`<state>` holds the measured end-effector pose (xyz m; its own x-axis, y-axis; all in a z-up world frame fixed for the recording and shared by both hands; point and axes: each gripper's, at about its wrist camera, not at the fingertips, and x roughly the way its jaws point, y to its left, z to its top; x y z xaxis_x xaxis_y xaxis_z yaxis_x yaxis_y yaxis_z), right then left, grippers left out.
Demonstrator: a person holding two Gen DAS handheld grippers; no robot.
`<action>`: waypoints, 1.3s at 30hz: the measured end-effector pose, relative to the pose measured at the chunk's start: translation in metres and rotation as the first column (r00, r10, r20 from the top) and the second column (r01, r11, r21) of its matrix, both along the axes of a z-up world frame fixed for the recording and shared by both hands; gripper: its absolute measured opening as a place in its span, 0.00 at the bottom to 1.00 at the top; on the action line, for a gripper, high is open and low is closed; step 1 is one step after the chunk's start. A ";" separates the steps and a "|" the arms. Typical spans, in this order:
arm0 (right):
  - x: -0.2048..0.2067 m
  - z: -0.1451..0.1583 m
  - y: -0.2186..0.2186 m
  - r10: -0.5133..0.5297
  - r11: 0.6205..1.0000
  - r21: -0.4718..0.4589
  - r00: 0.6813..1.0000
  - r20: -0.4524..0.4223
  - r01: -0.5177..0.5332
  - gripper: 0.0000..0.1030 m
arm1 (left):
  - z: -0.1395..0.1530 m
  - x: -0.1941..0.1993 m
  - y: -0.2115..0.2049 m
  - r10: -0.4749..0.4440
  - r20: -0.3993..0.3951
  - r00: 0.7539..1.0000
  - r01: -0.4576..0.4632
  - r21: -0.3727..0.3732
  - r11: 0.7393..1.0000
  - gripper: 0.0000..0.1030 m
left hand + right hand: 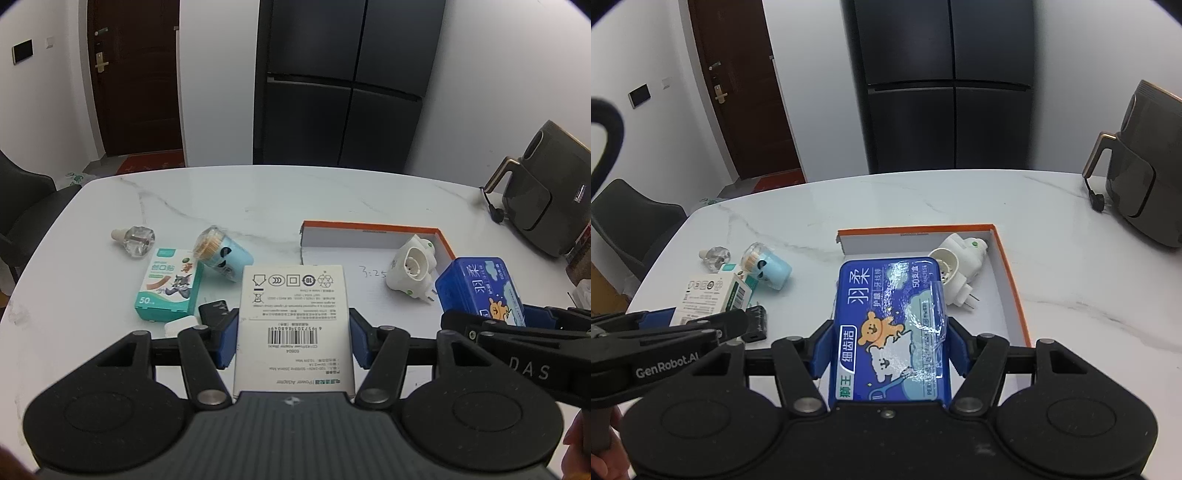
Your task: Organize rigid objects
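Observation:
My left gripper is shut on a white power adapter box, label and barcode facing up, held above the marble table. My right gripper is shut on a blue floss pick box with a bear picture, hanging over the near edge of the orange-rimmed white tray. A white plug-in device lies inside the tray at its far right. In the left wrist view the tray, the plug-in device and the blue box lie to the right.
Left of the tray lie a green bandage box, a light blue toothpick holder on its side, a clear small bottle and a black plug adapter. A dark air fryer stands at the far right. A dark chair is at left.

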<state>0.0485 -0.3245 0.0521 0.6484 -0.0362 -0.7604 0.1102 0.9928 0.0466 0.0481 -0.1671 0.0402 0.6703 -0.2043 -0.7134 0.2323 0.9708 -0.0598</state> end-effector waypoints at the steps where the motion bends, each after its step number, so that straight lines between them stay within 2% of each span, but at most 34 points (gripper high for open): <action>1: 0.001 -0.001 -0.002 -0.003 1.000 0.000 1.000 0.000 0.003 0.71 | 0.000 0.000 -0.001 -0.002 0.000 1.000 0.002 0.000 1.000 0.58; 22: 0.006 -0.013 -0.027 -0.057 0.998 -0.010 0.998 0.004 0.057 0.72 | -0.004 0.007 -0.034 -0.050 -0.009 0.999 0.050 0.010 0.999 0.58; 39: 0.009 -0.015 -0.061 -0.092 0.996 -0.018 0.996 -0.012 0.092 0.72 | -0.019 0.019 -0.065 -0.100 -0.045 0.994 0.100 0.008 0.995 0.58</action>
